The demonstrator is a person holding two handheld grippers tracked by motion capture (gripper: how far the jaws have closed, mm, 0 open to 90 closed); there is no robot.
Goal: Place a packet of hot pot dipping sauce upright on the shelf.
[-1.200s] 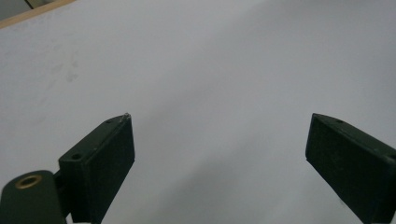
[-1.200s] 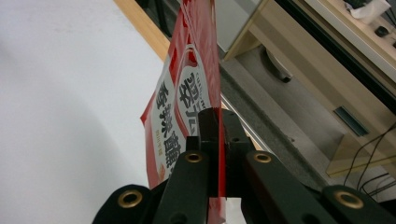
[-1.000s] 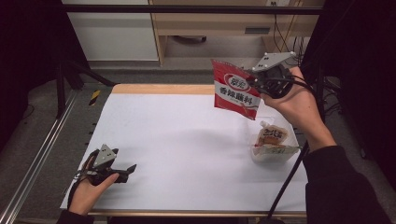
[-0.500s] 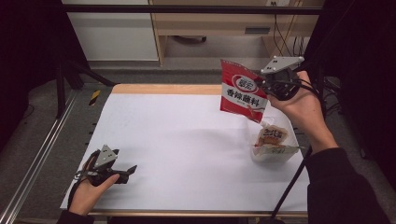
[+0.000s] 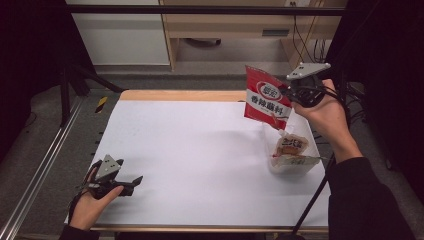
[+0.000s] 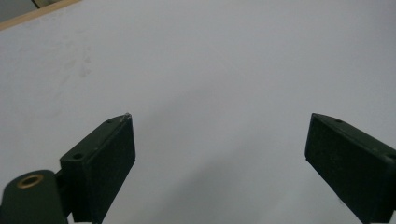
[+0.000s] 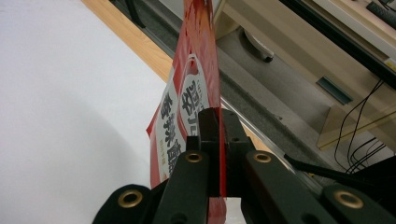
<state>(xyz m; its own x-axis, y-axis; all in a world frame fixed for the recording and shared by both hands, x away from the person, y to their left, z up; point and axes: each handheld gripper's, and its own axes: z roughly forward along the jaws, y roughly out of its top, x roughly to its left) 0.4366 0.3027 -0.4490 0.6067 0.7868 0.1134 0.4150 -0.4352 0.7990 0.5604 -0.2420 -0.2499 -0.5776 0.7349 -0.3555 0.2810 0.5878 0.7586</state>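
The clear container point(image 5: 295, 165) at the table's point(image 5: 200, 150) right edge holds a packet whose label is too small to read. Above it, the right gripper point(image 5: 289, 93) pinches the red sachet point(image 5: 265, 100) by its right edge, hanging off the table. The left gripper point(image 5: 131, 181) rests near-left, jaws spread and empty.

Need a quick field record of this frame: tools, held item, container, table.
right tool: shut on red sachet, raised over the table's right side
red sachet: hangs edge-gripped, above the clear tub
clear tub: on the table, right side, a packet inside
left tool: open, nothing between its jaws, low at the near left
table: white top, wooden far edge
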